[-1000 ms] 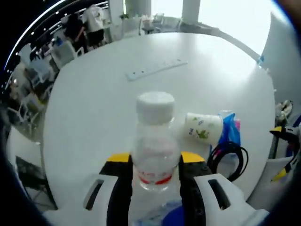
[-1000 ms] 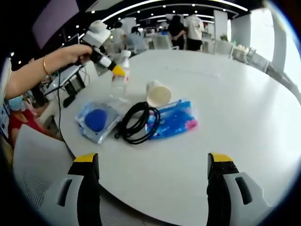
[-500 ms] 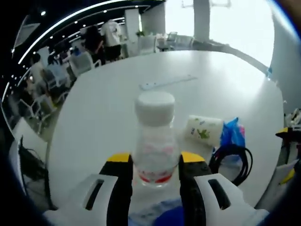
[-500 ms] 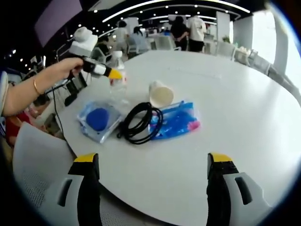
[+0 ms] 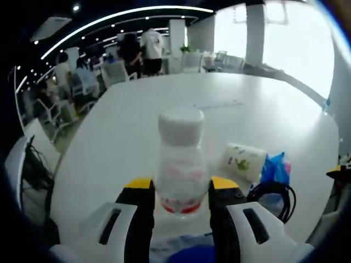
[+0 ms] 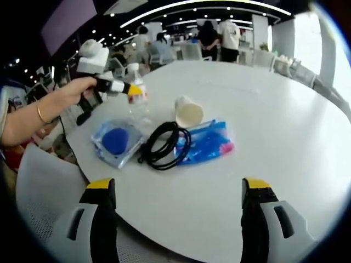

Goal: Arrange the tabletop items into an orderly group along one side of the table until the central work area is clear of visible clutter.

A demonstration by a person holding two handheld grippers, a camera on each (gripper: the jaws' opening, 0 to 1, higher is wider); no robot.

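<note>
Jaws pinching the clear white-capped plastic bottle (image 5: 181,164); right gripper (image 6: 178,205) is waiting, spread.
Since a second ago, left gripper (image 5: 181,200) is carrying it away from the paper cup (image 6: 187,111), edgeward.

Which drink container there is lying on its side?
The paper cup, tipped over beside the black cable; the water bottle stands upright in the left gripper.

Table: I see a big round white table (image 6: 285,126), bare on its far half.
Beyond table: I make out chairs (image 5: 112,71) and desks on its far side, with people standing (image 6: 219,35) among them.
Ceiling: dark above the table, I count curved strips and rows of small lights (image 6: 181,8).
Windows: bright white daylight at the table's far right (image 5: 285,44), with a white column (image 5: 255,33) before it.
Near edge: a pale chair back (image 6: 44,181) just beside the table.
</note>
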